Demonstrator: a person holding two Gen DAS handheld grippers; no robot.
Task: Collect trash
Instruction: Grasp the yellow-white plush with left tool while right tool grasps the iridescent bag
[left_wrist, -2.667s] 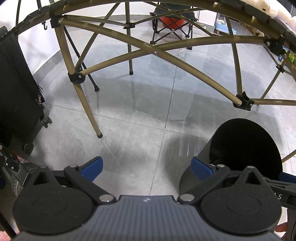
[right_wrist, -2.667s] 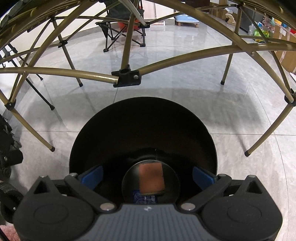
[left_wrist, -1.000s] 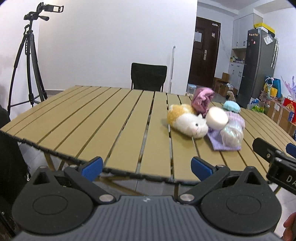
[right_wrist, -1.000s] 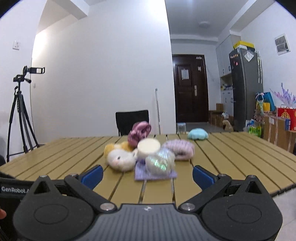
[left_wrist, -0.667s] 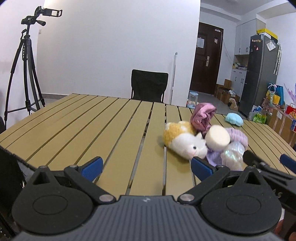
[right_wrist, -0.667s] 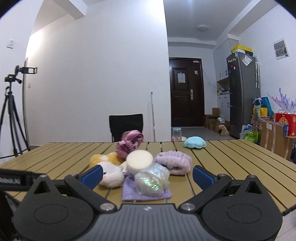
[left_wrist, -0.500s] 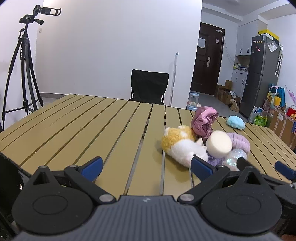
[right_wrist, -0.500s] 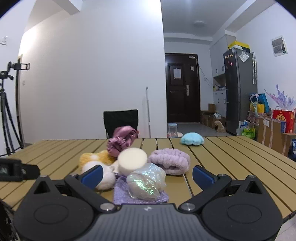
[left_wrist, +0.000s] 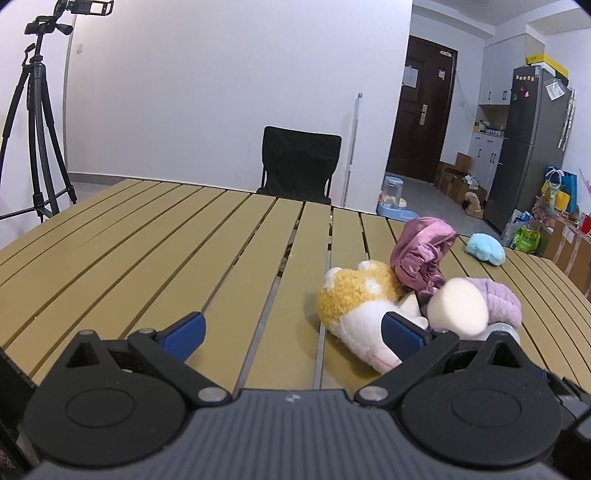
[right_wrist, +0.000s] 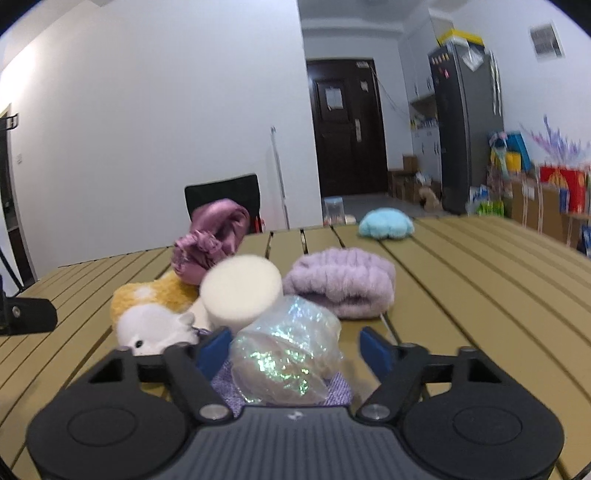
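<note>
A crumpled iridescent plastic wrapper (right_wrist: 284, 358) lies on a small purple cloth (right_wrist: 225, 384) at the near edge of a pile on the slatted table (left_wrist: 147, 240). My right gripper (right_wrist: 293, 350) straddles the wrapper and its jaws are closing. The left pad is at the wrapper's edge; a gap shows at the right pad. My left gripper (left_wrist: 293, 334) hovers open over bare slats, left of the pile, with nothing between its fingers. Only a sliver of the wrapper (left_wrist: 502, 328) shows in the left wrist view.
The pile holds a white foam disc (right_wrist: 240, 291), a yellow-white plush toy (right_wrist: 155, 310), a mauve satin cloth (right_wrist: 210, 240) and a lilac fuzzy band (right_wrist: 343, 280). A blue fluffy item (right_wrist: 386, 221) lies farther back. A black chair (left_wrist: 299, 162) stands behind the table, a tripod (left_wrist: 33, 110) at left.
Both grippers rose from under the table, where a black bin stood, and moved in over the tabletop toward the pile. The right jaws have narrowed around the wrapper.
</note>
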